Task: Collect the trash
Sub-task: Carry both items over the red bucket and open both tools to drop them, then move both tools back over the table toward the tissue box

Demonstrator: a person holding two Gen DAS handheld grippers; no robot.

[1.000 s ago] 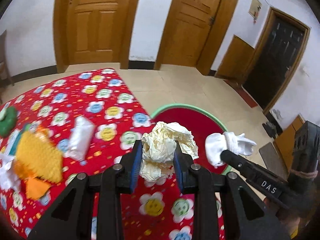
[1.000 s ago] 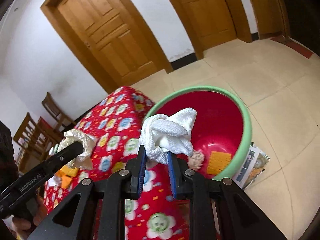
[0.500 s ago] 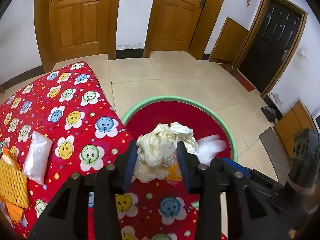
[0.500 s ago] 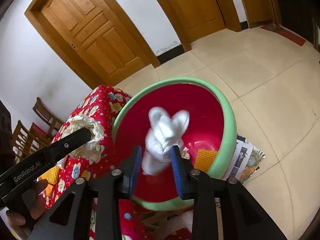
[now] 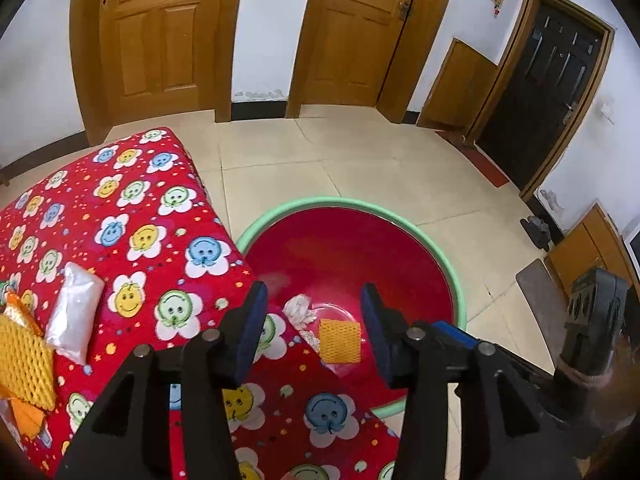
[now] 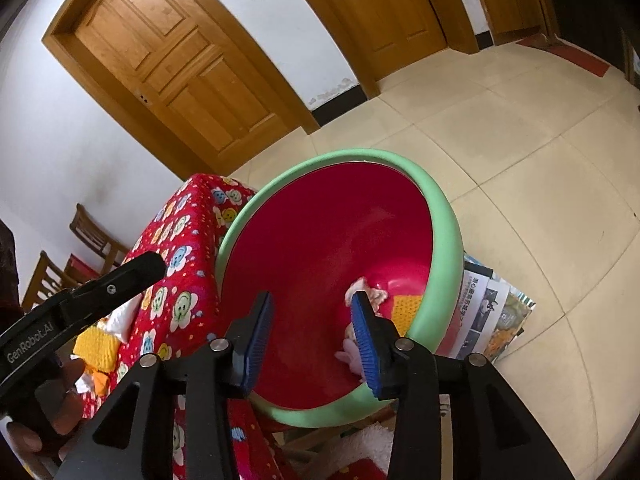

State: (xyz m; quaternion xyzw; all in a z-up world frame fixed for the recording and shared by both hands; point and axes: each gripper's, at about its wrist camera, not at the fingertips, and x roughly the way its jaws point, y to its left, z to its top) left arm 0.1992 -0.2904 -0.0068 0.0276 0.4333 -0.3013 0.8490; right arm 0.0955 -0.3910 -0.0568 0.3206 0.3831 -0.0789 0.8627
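A red basin with a green rim [image 5: 352, 200] stands on the floor against the table's corner. In it lie an orange foam net [image 5: 340, 340] and a crumpled tissue [image 5: 298, 308]. My left gripper [image 5: 314, 326] hangs over the basin's near side, its jaws opening with nothing between them. My right gripper [image 6: 312, 336] is over the same basin [image 6: 444, 232], its jaws also opening and empty. Beyond its pads I see the orange net [image 6: 408, 308] and crumpled paper [image 6: 370, 292]. On the table, a white packet [image 5: 74, 316] and a yellow foam net [image 5: 22, 364] lie at the left.
The table wears a red flowered cloth [image 5: 132, 220]. Newspapers [image 6: 492, 312] lie under the basin on the tiled floor. Wooden chairs [image 6: 92, 236] stand behind the table. One of the left gripper's fingers [image 6: 132, 276] reaches in beside the basin.
Both grippers moved from above the table to over the basin and opened. The cream paper wad left the left jaws and the white cloth left the right jaws.
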